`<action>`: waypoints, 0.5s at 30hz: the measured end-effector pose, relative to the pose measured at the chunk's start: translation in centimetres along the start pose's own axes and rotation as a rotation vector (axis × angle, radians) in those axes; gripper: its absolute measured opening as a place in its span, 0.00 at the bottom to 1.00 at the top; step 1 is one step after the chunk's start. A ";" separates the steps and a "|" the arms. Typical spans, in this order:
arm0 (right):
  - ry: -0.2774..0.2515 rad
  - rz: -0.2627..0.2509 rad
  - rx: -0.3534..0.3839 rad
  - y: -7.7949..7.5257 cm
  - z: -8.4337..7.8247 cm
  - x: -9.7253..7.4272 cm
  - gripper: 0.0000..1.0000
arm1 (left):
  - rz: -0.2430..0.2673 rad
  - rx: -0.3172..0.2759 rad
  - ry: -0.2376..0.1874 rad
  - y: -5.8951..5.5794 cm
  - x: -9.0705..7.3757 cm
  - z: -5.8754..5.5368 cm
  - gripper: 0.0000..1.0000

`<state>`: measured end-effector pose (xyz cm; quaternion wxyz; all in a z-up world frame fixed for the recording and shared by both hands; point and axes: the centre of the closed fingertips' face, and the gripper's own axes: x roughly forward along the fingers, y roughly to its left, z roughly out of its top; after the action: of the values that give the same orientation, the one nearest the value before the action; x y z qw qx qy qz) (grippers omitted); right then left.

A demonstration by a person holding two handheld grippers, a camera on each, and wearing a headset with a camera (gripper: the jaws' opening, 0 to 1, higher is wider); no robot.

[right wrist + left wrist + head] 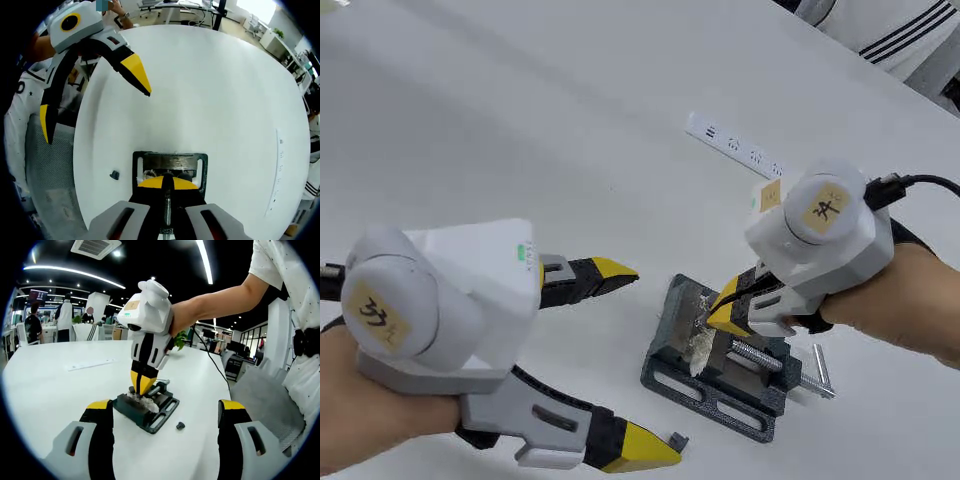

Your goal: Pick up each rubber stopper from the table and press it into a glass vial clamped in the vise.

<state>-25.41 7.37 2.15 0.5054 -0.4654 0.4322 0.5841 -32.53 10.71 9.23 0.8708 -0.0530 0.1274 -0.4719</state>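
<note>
left gripper (655, 362) wide open, nothing between the jaws, held low over the table (520, 120) and pointed at the vise (705, 385). one loose stopper (180, 425) – small, dark – lies on the table just off the vise's near corner. in the left gripper view it sits ahead of the open jaws, between their lines and nearer the right-hand one. in the head view it's just beside the tip of that gripper's lower jaw, apparently not touching.

right gripper (165, 182) comes down steeply on the vise with the yellow tips drawn together and no gap visible. the tips are at the vise mouth, on or just above a pale glassy lump clamped there, probably the vial (700, 342). too blurred to be sure, and i can't tell if anything is pinched between the tips.

vise stands on the table between the two grippers, its screw (760, 357) running out under the right gripper. white strip (735, 145) lies flat on the table well beyond it.
</note>
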 end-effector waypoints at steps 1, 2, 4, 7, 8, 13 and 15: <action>0.008 -0.004 -0.007 0.0 0.0 0.0 0.00 | 0.000 0.000 -0.003 0.0 0.0 0.1 0.85; 0.015 -0.012 -0.022 0.1 -0.1 0.0 0.00 | 0.001 0.000 -0.003 0.0 0.0 0.1 0.85; 0.017 -0.022 -0.025 0.2 0.0 0.0 0.00 | 0.002 0.002 0.000 0.0 0.0 0.1 0.85; 0.007 -0.037 -0.038 0.0 0.0 -0.1 0.00 | -0.003 0.006 0.006 -0.1 -0.1 0.1 0.85; 0.002 -0.041 -0.032 -0.1 0.0 -0.1 0.00 | -0.003 0.007 0.007 -0.1 -0.2 0.1 0.85; 0.003 -0.077 -0.082 0.2 0.0 -0.2 0.00 | 0.005 0.014 0.012 0.1 -0.4 0.3 0.85; -0.016 -0.079 -0.079 0.0 0.0 -0.3 0.00 | 0.008 0.017 0.012 0.1 -0.5 0.4 0.85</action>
<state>-25.41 7.29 2.44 0.5126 -0.4971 0.3861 0.5840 -32.63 11.17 9.71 0.8722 -0.0420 0.1289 -0.4700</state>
